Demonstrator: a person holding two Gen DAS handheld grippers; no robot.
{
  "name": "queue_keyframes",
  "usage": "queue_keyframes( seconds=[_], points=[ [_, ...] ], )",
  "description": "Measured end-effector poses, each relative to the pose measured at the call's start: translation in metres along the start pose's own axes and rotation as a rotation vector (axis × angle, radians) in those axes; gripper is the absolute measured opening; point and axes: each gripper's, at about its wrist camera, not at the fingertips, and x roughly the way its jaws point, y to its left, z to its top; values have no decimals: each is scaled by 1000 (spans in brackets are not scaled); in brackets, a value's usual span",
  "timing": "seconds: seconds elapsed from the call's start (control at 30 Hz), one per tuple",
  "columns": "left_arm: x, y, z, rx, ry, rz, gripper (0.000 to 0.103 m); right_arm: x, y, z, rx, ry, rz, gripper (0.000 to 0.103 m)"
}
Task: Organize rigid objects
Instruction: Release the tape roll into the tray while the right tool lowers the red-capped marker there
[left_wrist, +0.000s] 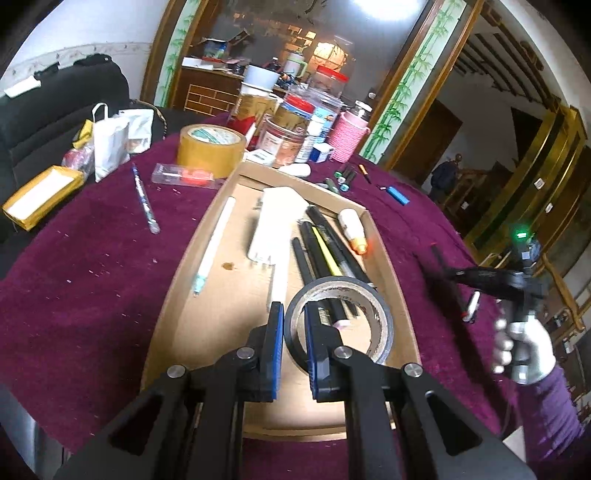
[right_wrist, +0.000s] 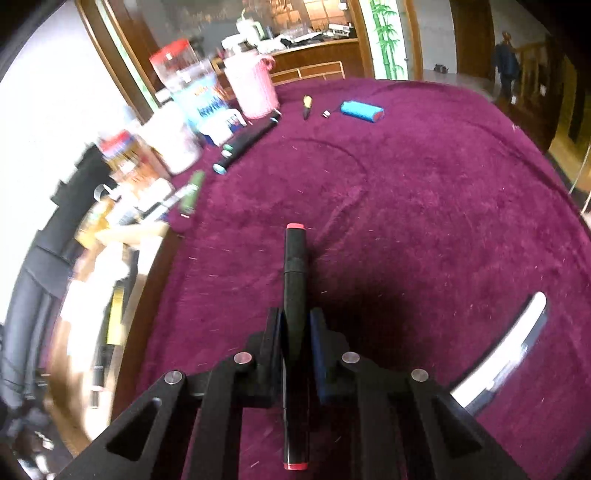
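While my left claw pinches the wall of the black tape roll over the near end of the cardboard tray, one pad inside the ring and one outside, my right claw is clenched on a black marker with red caps above the purple cloth of the table, off to the tray's right.

To do this well, I judge I should lower the tape flat onto bare cardboard beside the pens rather than on top of them, and loosen my hold only once it rests there. The marker runs lengthwise between my pads, sticking out far ahead and behind, so I would carry it slowly, line it up with the pens already lying in the tray, and keep my two hands from crossing over that narrow space. The right view is blurred at its left edge, so I cannot read much of the tray from there.

The tray holds a long white pen along its left side, a pale flat piece in the middle, a bundle of dark pens with one yellow among them, and a white tube with an orange tip near the far right corner. Still out on the cloth lie a blue battery pack, several dark markers, a white stick and a big brown tape roll.
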Motion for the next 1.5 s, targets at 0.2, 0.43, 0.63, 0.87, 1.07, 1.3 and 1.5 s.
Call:
queue_keyframes(
  seconds=[0.2,0.43,0.63,0.87,1.07,1.3,1.5],
  points=[
    [16,6,2,43,51,107,11,-26,38,-10,-16,-1,132,16],
    [40,13,21,107,75,268,11,-14,102,-28,-76,73,269,16],
    [41,14,25,85,81,257,48,11,148,-46,-117,155,338,17],
    [-10,15,26,32,-37,169,58,42,196,-69,-194,247,380,17],
    [-55,50,23,-87,-151,159,64,60,235,-89,-349,272,364,17],
    [-56,82,9,-158,-117,160,64,61,271,-113,-616,244,354,17],
    [-53,87,1,-182,-98,140,64,59,273,-114,-731,225,276,18]
  ],
)
